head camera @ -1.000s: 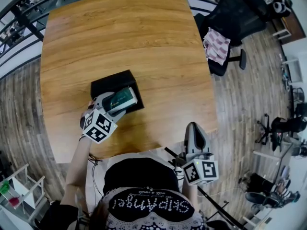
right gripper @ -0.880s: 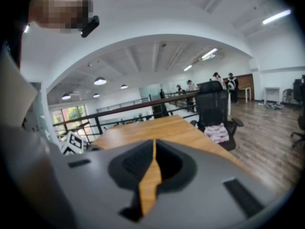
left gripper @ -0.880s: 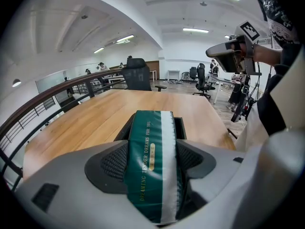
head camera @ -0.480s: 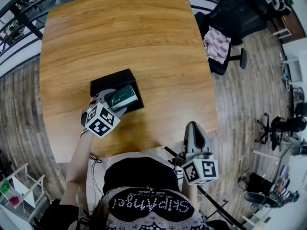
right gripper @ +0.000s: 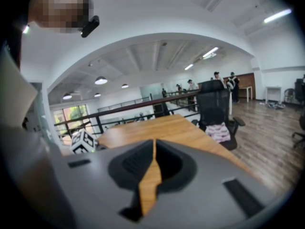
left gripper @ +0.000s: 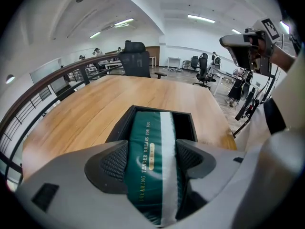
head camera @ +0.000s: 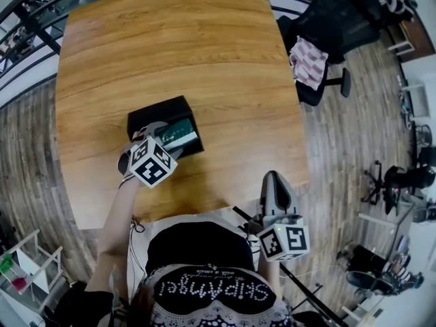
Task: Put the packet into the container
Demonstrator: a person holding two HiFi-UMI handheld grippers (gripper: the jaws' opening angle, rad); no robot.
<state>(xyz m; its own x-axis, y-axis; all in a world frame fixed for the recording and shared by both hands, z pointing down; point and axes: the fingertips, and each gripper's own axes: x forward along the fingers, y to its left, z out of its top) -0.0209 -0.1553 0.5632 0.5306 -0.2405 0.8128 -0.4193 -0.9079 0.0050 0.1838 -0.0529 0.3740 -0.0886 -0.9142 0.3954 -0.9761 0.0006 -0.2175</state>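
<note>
Pinching a green packet (left gripper: pixel 151 137) with a pale stripe in the left gripper (left gripper: pixel 151 160), with both jaws pressed against its two long sides. Holding that packet (head camera: pixel 181 134) tilted over the near right part of a black container (head camera: pixel 151 118), with the far end poking past the near rim into the opening and the near end up between the jaws. Impossible to tell whether touching the bottom. Resting that open-topped container on a wooden table (head camera: pixel 177 53), left of the middle and toward the near edge. Reaching in from the near left with a bare forearm (head camera: pixel 116 230) behind the left gripper (head camera: pixel 165 144). Holding the right gripper (head camera: pixel 274 180) well apart from all this, off the near right edge of the table and close to the body, with tips aimed toward the far side. With jaws pressed together on the right gripper (right gripper: pixel 153 149), gripping nothing, showing only a thin sliver of the wood between them. Past the far right corner of the table, on the plank floor, a black office chair (head camera: pixel 330 22) with a pink checked cloth (head camera: pixel 308 63) on its seat. Along the left and far sides of the table, a dark railing (head camera: pixel 34 20).
</note>
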